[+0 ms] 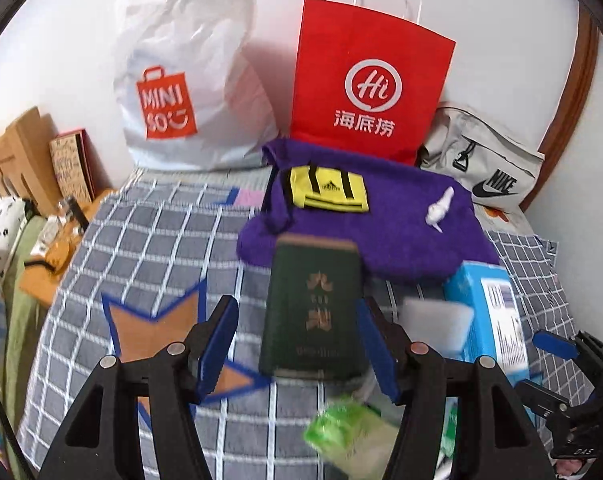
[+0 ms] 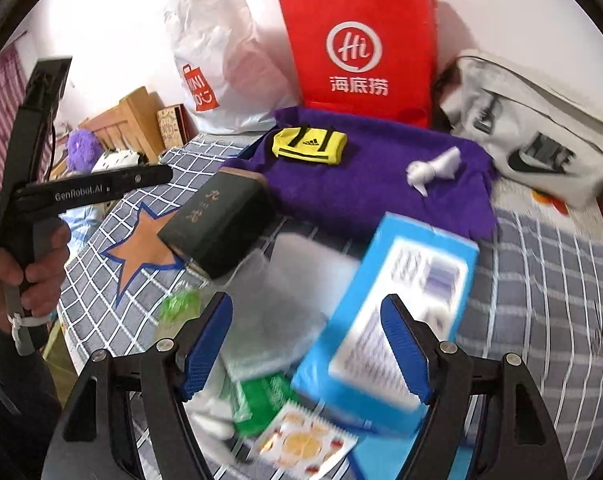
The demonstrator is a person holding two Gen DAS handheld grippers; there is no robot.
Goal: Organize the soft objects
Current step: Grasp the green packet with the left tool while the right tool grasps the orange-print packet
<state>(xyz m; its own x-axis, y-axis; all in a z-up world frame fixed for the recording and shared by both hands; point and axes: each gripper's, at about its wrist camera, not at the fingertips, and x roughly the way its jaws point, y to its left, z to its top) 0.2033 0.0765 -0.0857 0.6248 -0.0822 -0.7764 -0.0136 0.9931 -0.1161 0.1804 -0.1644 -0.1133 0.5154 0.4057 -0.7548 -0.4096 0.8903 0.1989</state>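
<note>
A purple towel (image 1: pixel 381 220) (image 2: pixel 361 184) lies on the checked bedspread, with a folded yellow sock (image 1: pixel 327 192) (image 2: pixel 309 146) and a small white cloth piece (image 1: pixel 439 208) (image 2: pixel 433 170) on it. My left gripper (image 1: pixel 297 344) is open, its jaws on either side of a dark green box (image 1: pixel 313 312) (image 2: pixel 221 224) without touching it. My right gripper (image 2: pixel 307 344) is open above a blue box (image 2: pixel 389 312) (image 1: pixel 485 312) and a clear plastic packet (image 2: pixel 285 304). A green packet (image 1: pixel 345 432) (image 2: pixel 261 400) lies near the front.
A white Miniso bag (image 1: pixel 177 92) (image 2: pixel 217 76), a red paper bag (image 1: pixel 369 84) (image 2: pixel 361 48) and a grey Nike bag (image 1: pixel 485 168) (image 2: pixel 533 132) stand against the wall behind the towel. A wooden headboard (image 1: pixel 13 152) is at the left. A snack wrapper (image 2: pixel 305 444) lies at the front.
</note>
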